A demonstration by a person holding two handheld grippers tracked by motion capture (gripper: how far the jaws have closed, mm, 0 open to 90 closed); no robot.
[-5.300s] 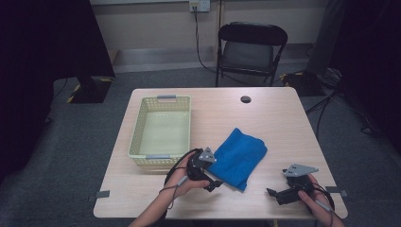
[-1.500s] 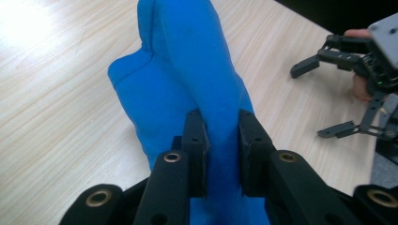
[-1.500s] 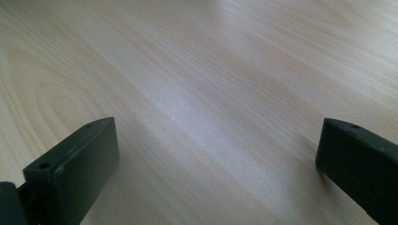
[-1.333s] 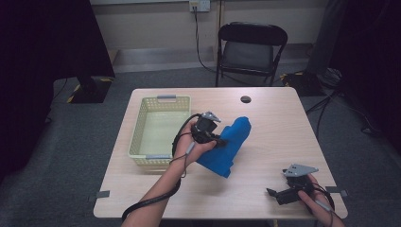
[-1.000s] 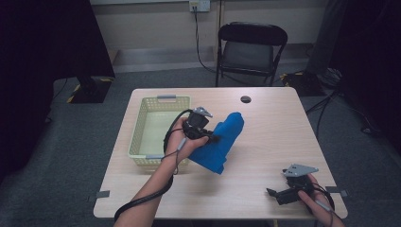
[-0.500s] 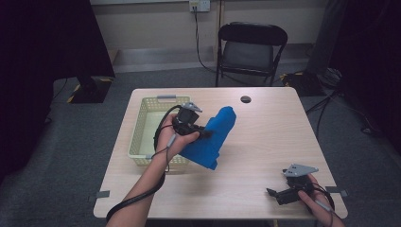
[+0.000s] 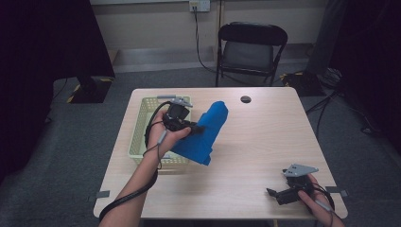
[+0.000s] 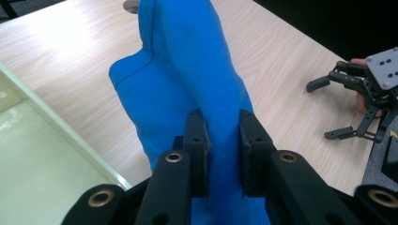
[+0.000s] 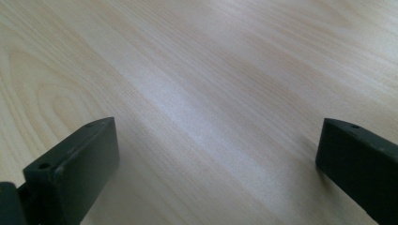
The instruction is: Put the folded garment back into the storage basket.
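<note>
Left gripper (image 7: 191,127) clamped on a bright blue folded cloth (image 7: 204,135); in the left gripper view both black pads (image 8: 195,140) pinch a thick fold of the fabric between them. Left forearm runs up from the bottom edge of the high view, wrist bent, hand raised above the table's left half with the jaws pointing right. Cloth hangs off the jaws, upper end lifted, lower corner at the near right corner of a pale yellow-green plastic mesh basket (image 7: 142,130); whether that corner touches the table cannot be told. Basket sits on the left part of the light wooden table (image 7: 265,142).

Right gripper (image 7: 276,195) low at the near right corner of the table, hand behind it, jaws pointing left. Jaws spread wide, bare wood between them in the right gripper view.
</note>
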